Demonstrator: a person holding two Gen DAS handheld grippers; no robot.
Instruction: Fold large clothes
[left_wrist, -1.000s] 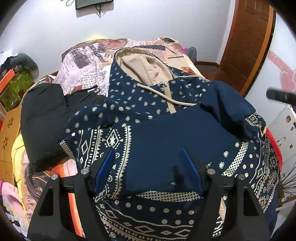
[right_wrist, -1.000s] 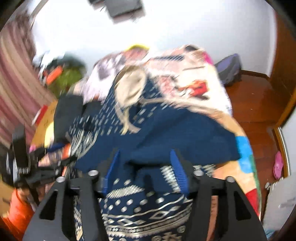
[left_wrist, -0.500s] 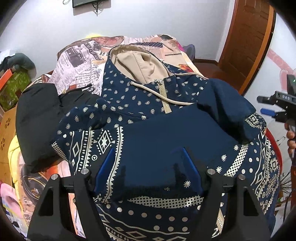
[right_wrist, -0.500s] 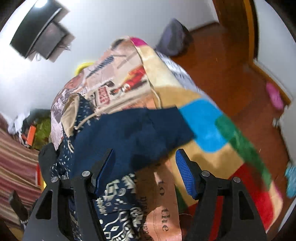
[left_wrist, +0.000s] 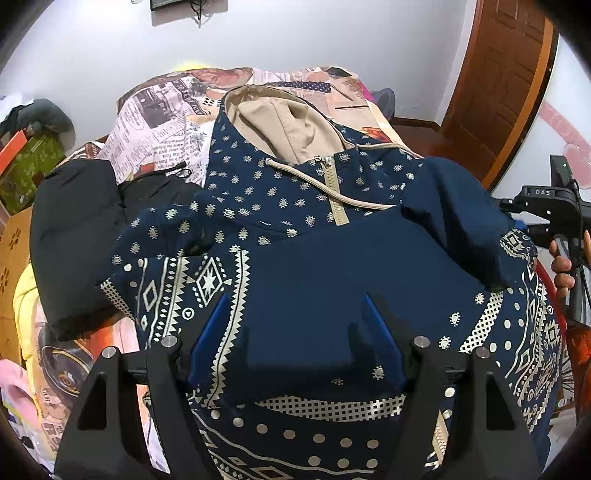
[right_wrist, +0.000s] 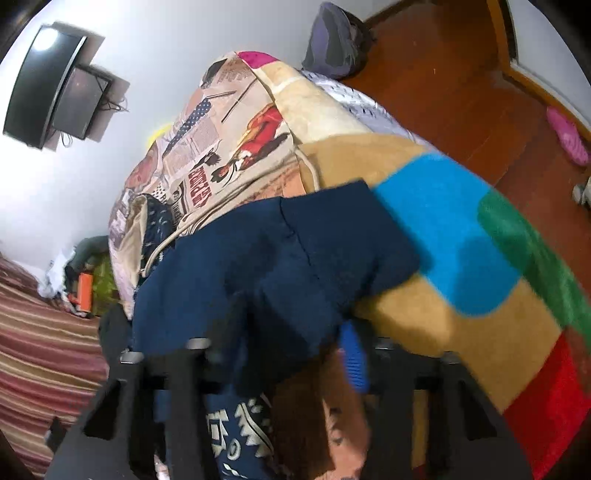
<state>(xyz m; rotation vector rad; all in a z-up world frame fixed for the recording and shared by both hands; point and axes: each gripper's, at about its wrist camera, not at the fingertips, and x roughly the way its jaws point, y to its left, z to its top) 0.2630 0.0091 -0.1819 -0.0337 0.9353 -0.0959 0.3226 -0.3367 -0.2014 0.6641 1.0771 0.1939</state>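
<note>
Your left gripper rests with jaws spread over the hoodie on the bed (pinning it, likely); your right gripper, jaws just closing, grasps the sleeve.

Left gripper: matte black angular frame, two blue ribbed pads, silver round screw heads at the finger roots, triangular cut-outs in the arms at 7 and 5 o'clock. Right gripper: same black frame and silver screws, blurred; one blue ribbed pad is visible, the other apparently hidden. In the left wrist view, its black housing at 3 o'clock bears white "DAS" lettering, a green indicator light, thin cables, with a hand on it.
</note>
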